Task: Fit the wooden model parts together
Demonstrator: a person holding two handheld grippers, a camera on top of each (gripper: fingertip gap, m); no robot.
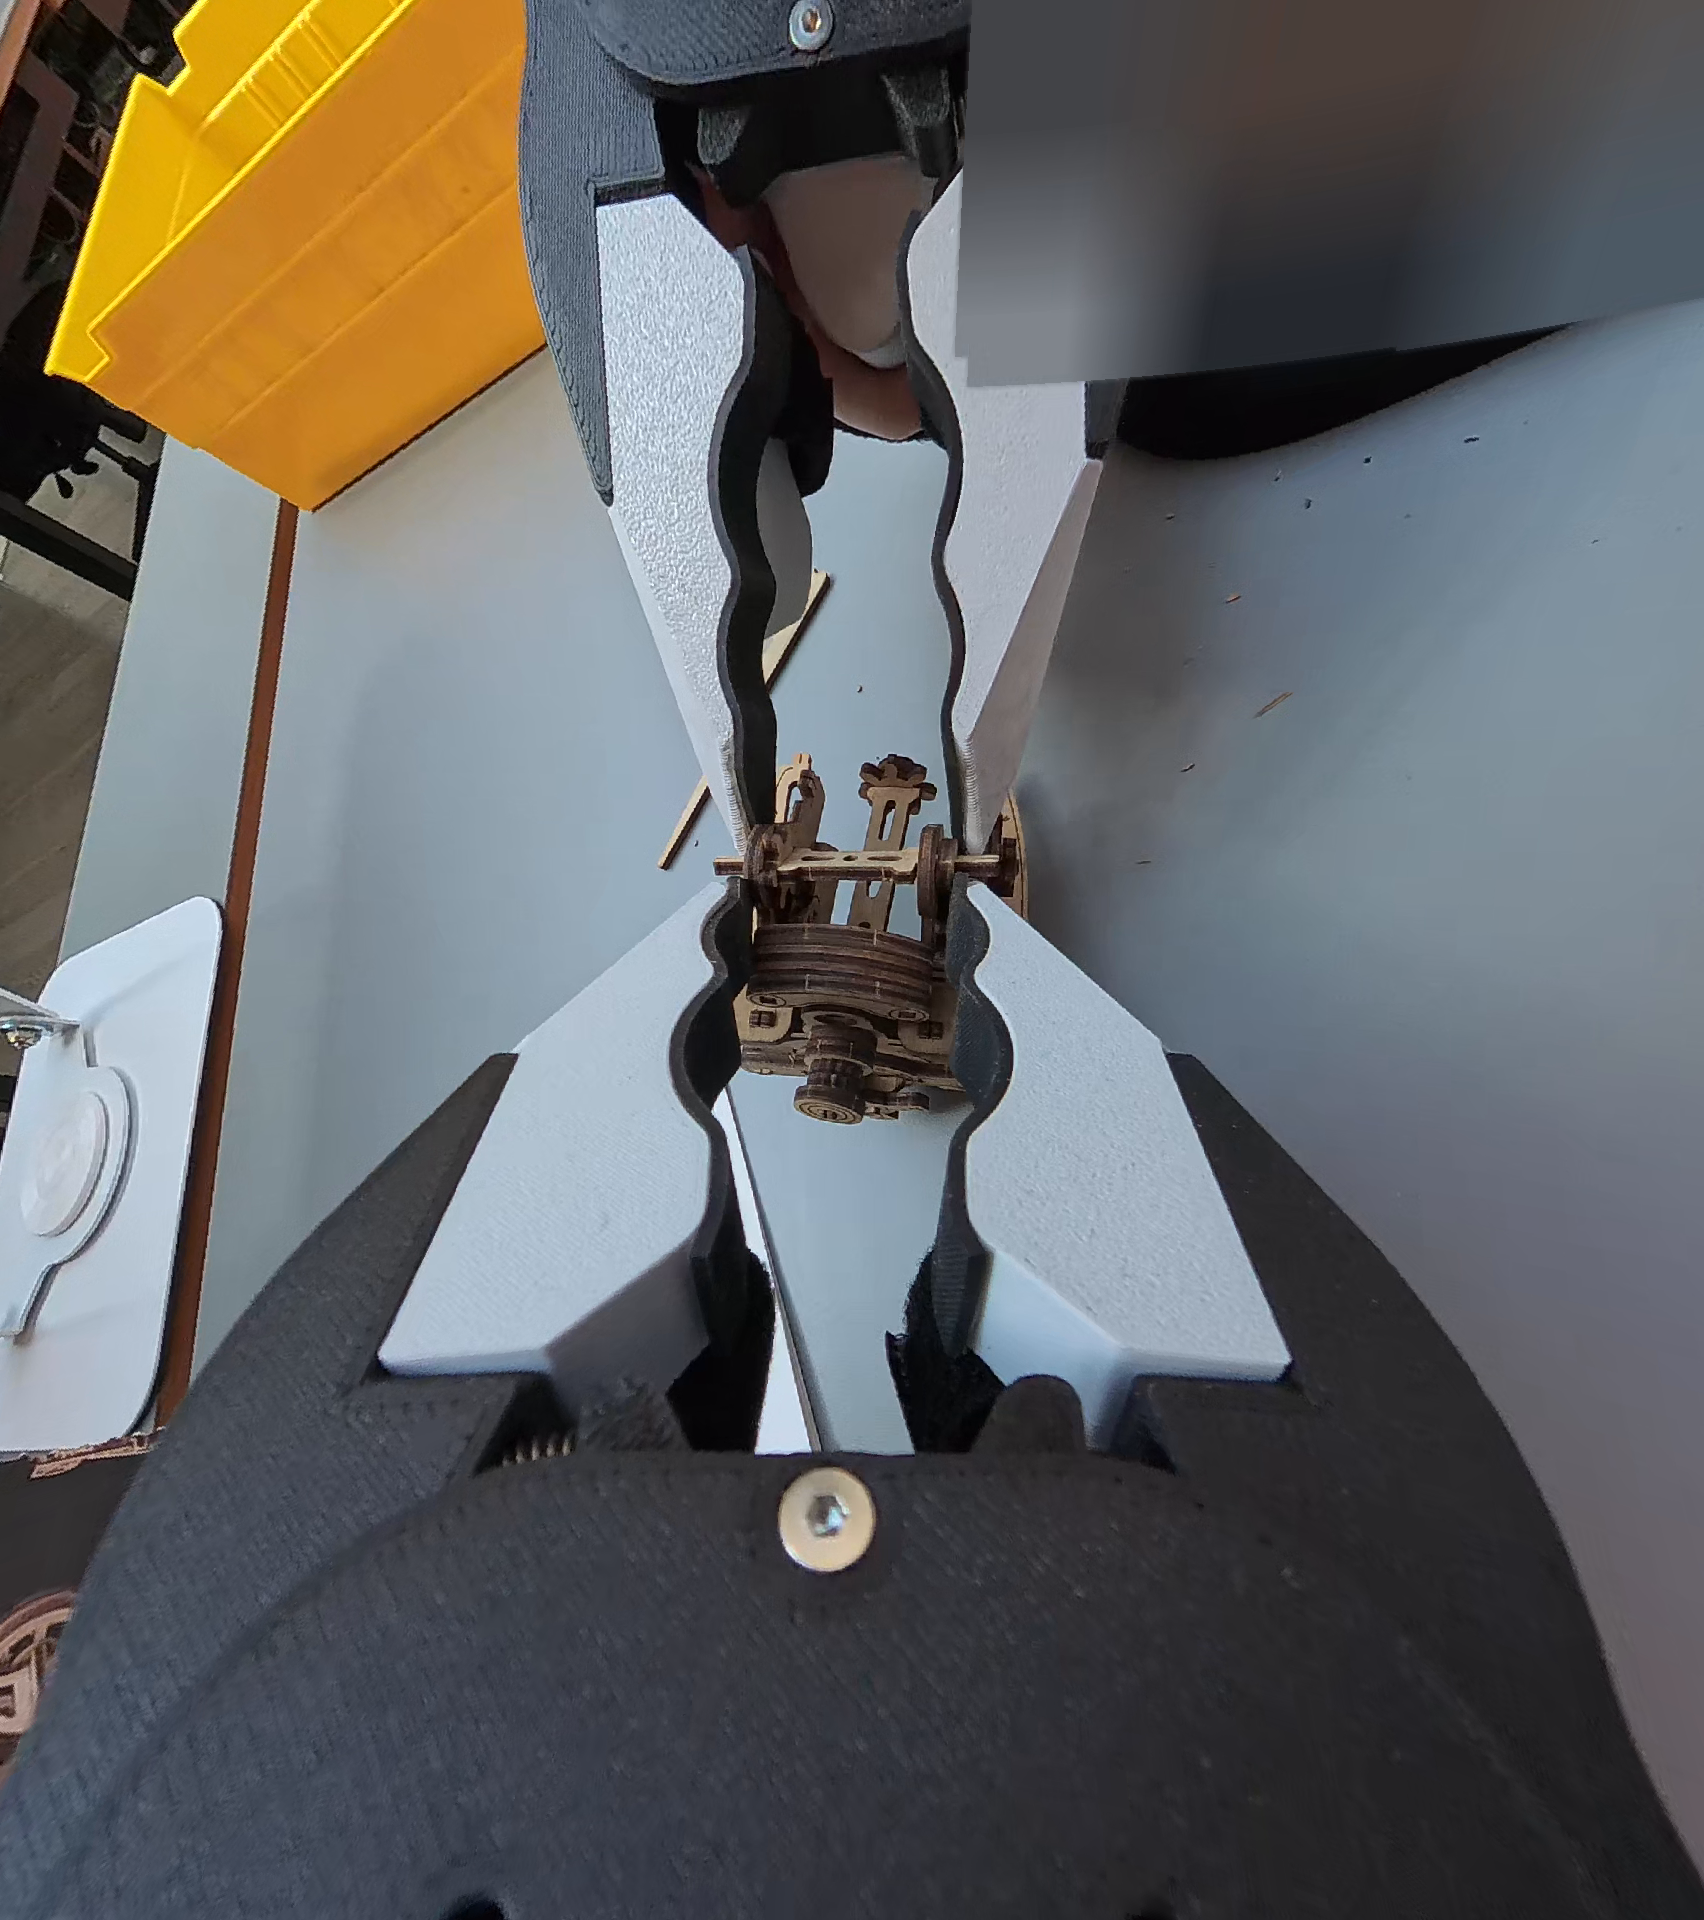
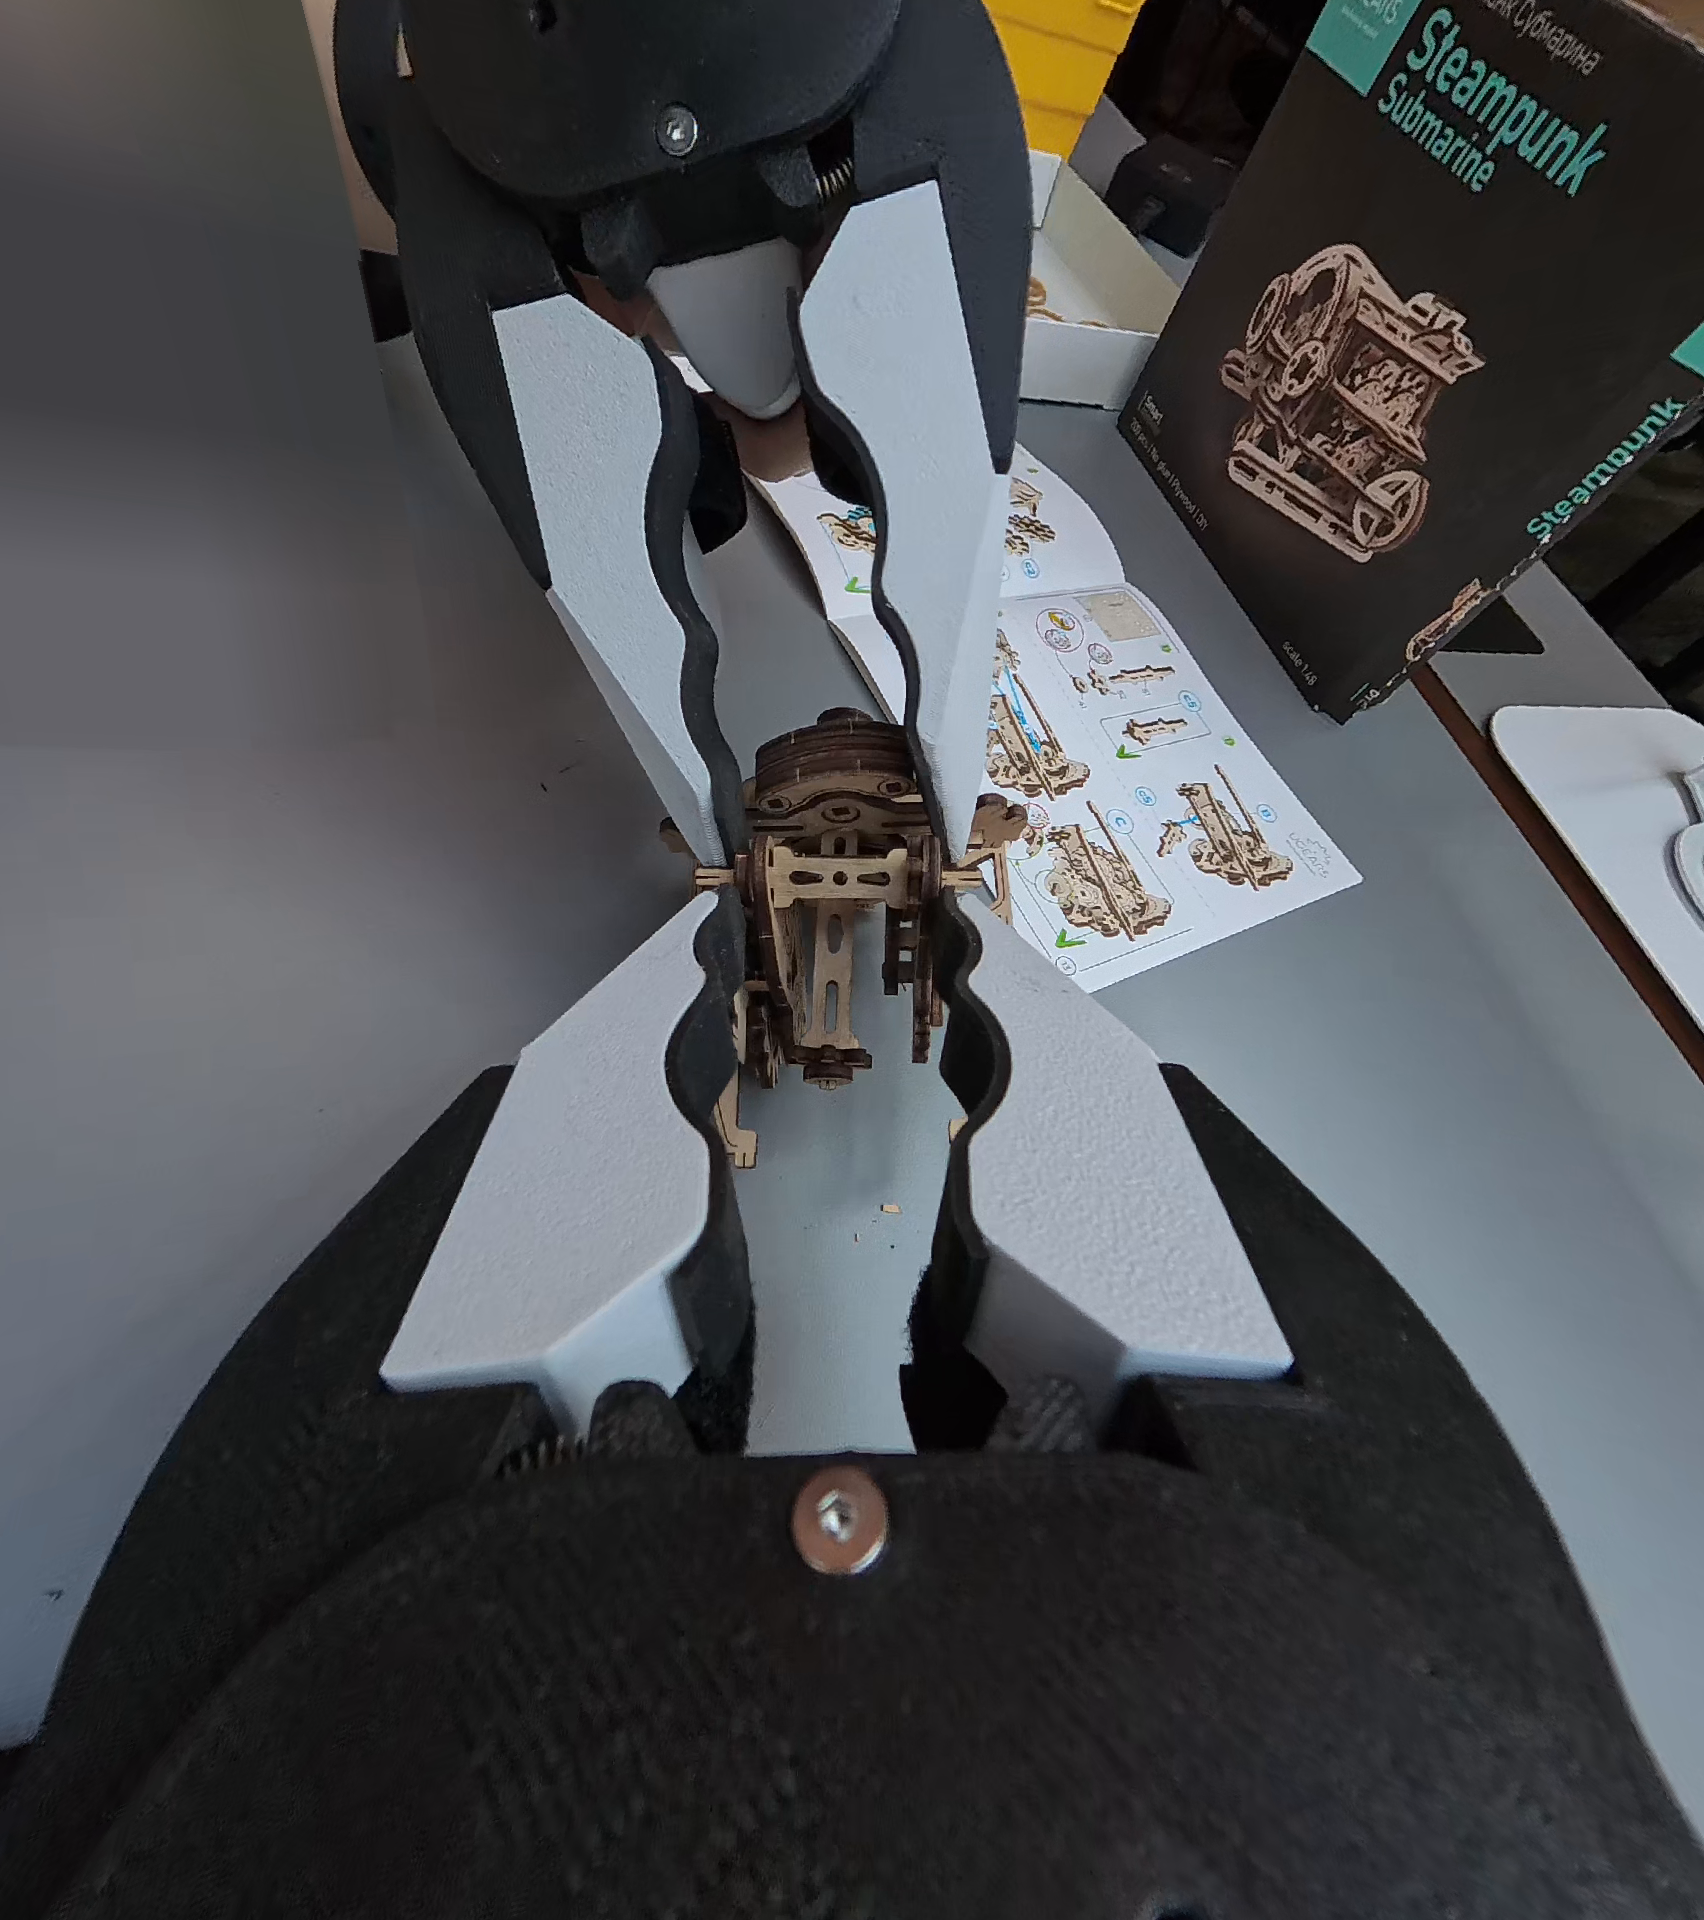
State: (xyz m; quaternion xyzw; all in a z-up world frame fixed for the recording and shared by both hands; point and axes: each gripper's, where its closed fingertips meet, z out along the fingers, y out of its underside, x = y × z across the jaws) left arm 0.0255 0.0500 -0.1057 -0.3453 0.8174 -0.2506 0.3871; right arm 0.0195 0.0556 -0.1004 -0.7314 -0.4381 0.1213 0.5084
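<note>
Left gripper (image 1: pixel 853 925) clamped on wooden model (image 1: pixel 853 977), fingers level, tips meeting the opposing tongs; right gripper (image 2: pixel 837 914) clamped on the same model from the opposite side; model held above grey table (image 2: pixel 204 935); instruction sheet (image 2: pixel 1139 790) just beyond model.

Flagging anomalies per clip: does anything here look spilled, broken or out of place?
Only minor debris: small wood chips lie on the grey table beneath the wooden model, which both grippers hold. Nothing looks broken.
</note>
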